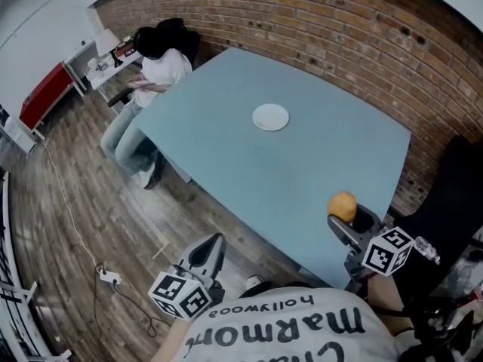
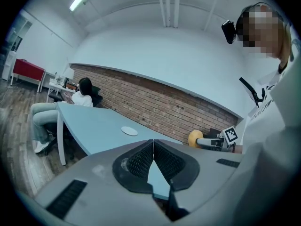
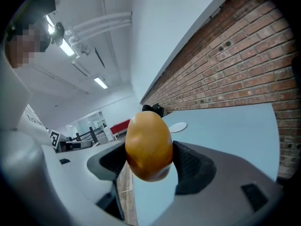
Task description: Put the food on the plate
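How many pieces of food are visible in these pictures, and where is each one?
1. The orange-yellow, egg-shaped piece of food is clamped in the right gripper, over the near right part of the light blue table. The small white round plate looks empty; none seems hidden.

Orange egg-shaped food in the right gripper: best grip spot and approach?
Grip the orange food at its widest middle, pads on opposite flanks, coming side-on, as the right gripper has it. It tapers toward both ends, so pads would likely slip there.
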`<state>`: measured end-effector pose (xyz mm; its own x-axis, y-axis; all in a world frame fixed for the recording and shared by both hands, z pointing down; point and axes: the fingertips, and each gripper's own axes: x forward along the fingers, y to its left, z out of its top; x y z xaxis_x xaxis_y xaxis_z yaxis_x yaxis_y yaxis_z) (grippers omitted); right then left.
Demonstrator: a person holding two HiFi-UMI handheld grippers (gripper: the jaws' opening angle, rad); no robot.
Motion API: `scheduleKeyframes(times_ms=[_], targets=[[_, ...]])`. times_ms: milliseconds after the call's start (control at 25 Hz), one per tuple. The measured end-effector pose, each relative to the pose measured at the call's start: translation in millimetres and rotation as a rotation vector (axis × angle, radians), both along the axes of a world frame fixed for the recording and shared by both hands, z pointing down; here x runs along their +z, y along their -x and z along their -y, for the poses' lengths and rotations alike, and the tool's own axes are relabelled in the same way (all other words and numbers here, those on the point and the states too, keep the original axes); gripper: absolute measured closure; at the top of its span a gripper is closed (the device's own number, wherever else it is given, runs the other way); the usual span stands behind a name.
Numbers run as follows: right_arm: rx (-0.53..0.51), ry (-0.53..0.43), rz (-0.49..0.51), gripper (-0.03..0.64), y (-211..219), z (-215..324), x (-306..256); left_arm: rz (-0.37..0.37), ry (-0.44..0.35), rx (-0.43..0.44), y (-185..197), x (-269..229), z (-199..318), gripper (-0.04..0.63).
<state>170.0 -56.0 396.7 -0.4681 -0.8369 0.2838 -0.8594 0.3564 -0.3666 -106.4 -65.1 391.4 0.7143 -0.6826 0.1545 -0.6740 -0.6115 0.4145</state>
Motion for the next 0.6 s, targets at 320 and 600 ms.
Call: scheduleKeyframes(times_ms=[320, 600], targets=[[-0.018, -0.007, -0.001, 0.304, 48.8, 55.6, -1.5, -0.008, -0.015, -0.044, 59.1, -2.3, 41.4, 0.589], [-0.086, -0.031, -0.088, 0.304, 93.6, 93.7, -1.6, -0.014, -0.011, -0.118, 108.2, 8.7, 58.8, 0.588]])
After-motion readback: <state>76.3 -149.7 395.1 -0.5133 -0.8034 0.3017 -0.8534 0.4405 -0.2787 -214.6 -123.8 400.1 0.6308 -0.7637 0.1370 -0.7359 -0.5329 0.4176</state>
